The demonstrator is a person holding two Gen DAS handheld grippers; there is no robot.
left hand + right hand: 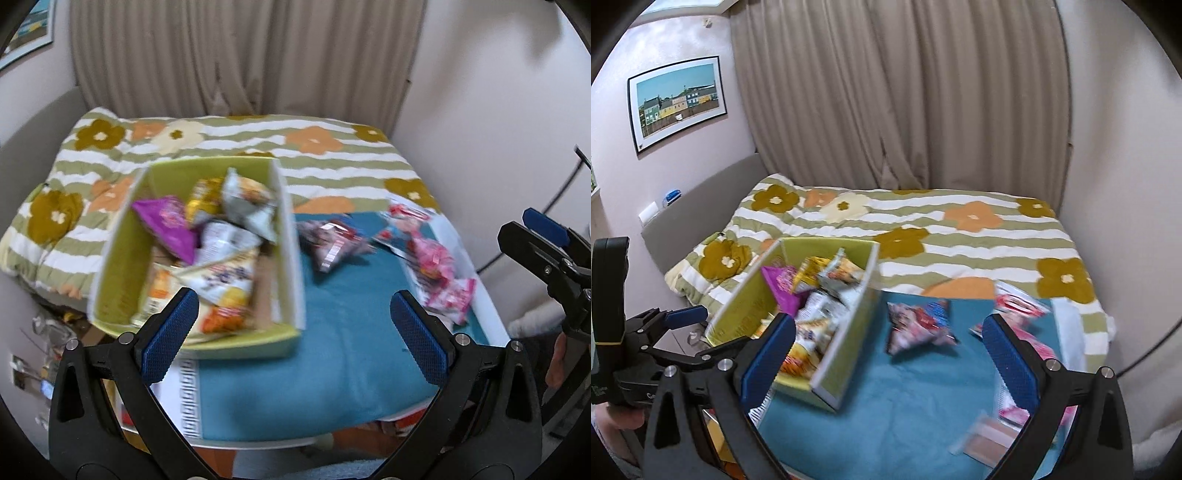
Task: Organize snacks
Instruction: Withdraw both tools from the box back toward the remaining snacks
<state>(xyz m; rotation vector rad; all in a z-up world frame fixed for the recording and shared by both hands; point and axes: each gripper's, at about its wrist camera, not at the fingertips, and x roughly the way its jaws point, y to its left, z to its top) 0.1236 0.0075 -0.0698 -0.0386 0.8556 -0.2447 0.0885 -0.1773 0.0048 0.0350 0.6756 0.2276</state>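
Green cardboard box [284, 236] full of snack packets runs lengthwise away from my wide, empty left claw [295, 336]. Bare teal cloth [908, 398] lies ahead of my spread, empty right claw [886, 358], a crumpled red-and-white packet [919, 325] beyond.

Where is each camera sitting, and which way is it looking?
Left wrist view: sits on the left gripper, looking forward and down at the green box of snacks; its own open jaws show, plus the right gripper at the right edge.
Right wrist view: sits on the right gripper, looking the same way at the dark snack packet on the teal cloth; its open jaws show, plus the left gripper at the left edge.
Both share the box, the packet, the cloth and the flowered blanket.
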